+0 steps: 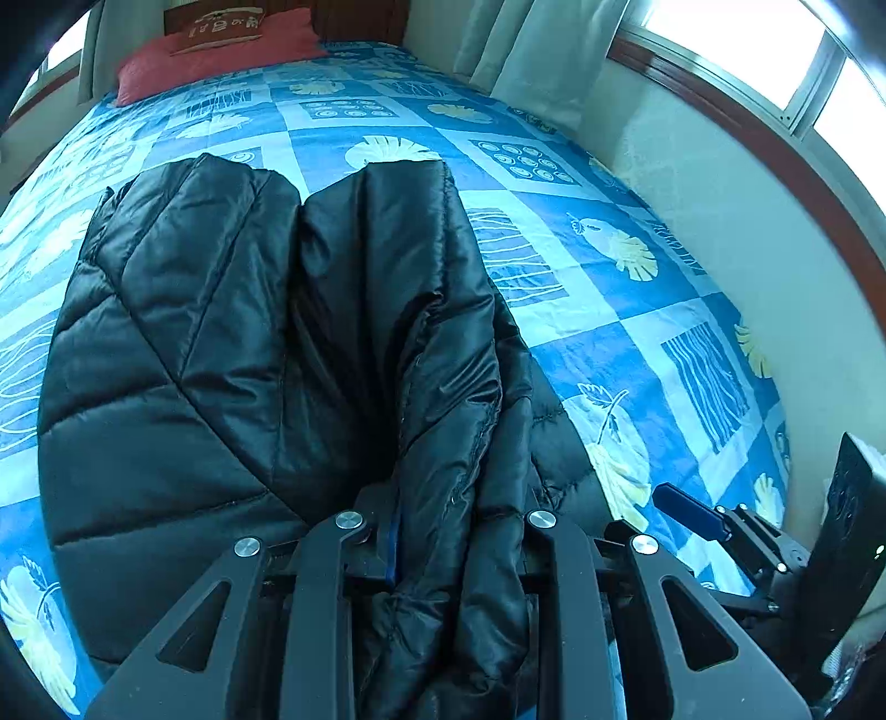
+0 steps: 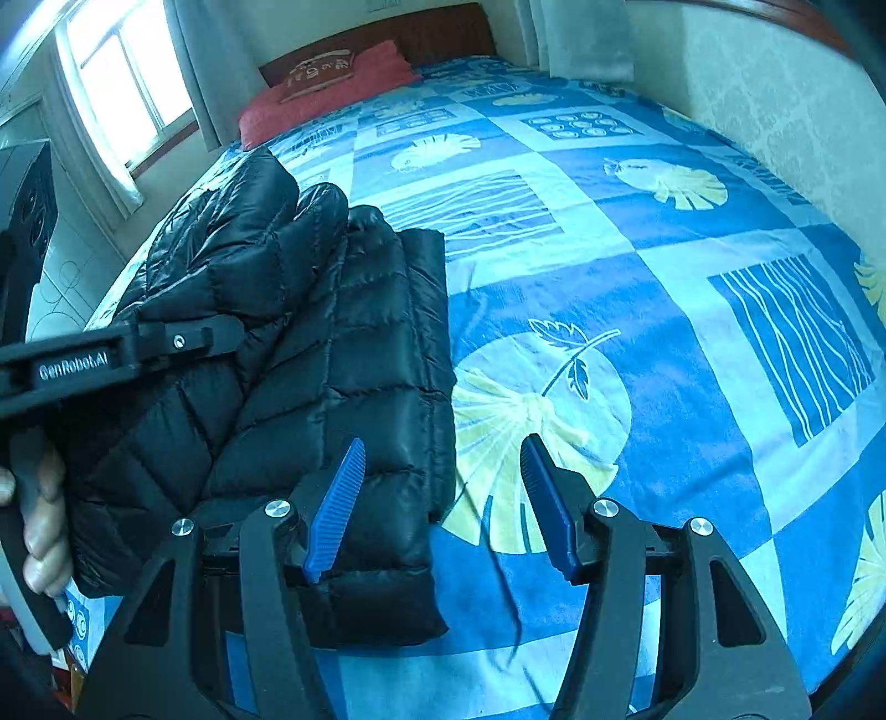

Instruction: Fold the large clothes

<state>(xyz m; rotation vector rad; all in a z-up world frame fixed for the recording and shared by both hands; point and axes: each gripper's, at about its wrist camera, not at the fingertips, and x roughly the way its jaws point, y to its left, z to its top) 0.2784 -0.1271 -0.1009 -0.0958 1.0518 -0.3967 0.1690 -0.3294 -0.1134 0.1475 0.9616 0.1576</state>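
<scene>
Nearest my left wrist camera, the left gripper is clamped on a bunched fold of the black puffer jacket, fabric filling the space between its fingers. The jacket spreads away from me over the near left part of the bed, its far edge lying about midway up the mattress. To the right the blue patterned cover runs bare up to the pale wall, under a window. A red pillow lies at the far end. The right gripper shows at the near right edge, well clear of the jacket.

In my right wrist view, the right gripper hangs with its blue pads parted and nothing between them; its left finger sits over the jacket's right edge, the other over bare cover. The jacket lies folded at near left, its hem close to the bed's near edge. A hand grips the left gripper's handle at far left, angled down into the jacket. Open cover stretches right and far.
</scene>
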